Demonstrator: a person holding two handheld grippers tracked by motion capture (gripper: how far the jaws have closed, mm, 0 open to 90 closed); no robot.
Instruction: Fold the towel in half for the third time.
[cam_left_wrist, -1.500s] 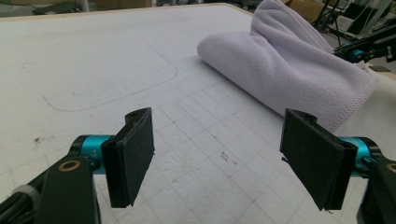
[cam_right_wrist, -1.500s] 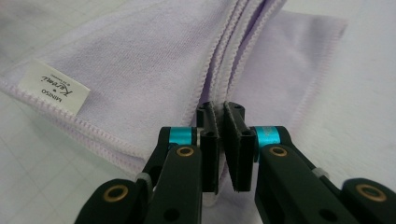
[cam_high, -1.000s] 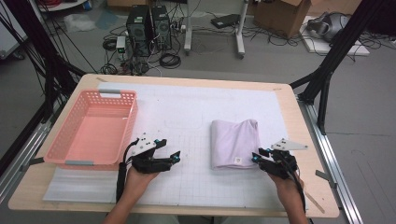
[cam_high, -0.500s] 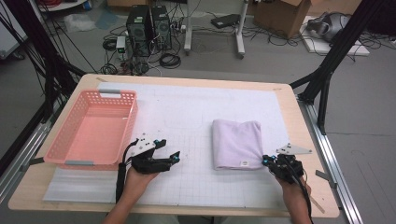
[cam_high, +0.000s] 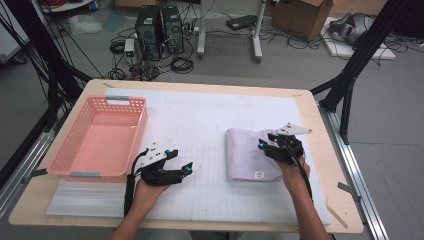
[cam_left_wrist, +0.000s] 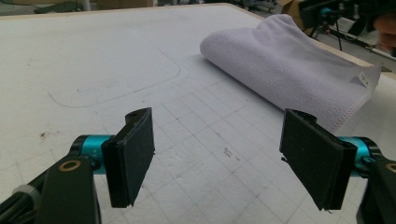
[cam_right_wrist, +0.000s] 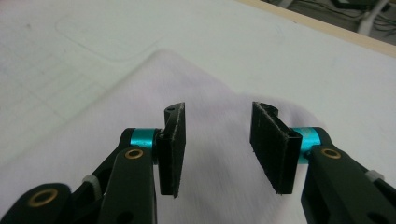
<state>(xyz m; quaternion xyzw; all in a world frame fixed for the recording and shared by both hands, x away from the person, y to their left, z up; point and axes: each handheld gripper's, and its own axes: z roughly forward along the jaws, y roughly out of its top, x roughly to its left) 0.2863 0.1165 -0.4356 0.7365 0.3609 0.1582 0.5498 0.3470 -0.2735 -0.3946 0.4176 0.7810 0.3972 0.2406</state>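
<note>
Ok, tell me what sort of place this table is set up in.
Probably a lab or workshop rigged for recording. Two black desktop computer towers stand on the grey floor amid loose black cables, black metal frame struts flank the table, and a brown cardboard box sits behind.

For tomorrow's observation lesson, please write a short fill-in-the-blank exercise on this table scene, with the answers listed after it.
1. The folded towel is pale ____ in colour.
2. The basket at the table's left side is ____ in colour.
3. The right gripper hovers over the towel with its jaws ____.
4. Between the jaws of the left gripper there is ____ but the white mat.

Missing words: purple; pink; open; nothing
</note>
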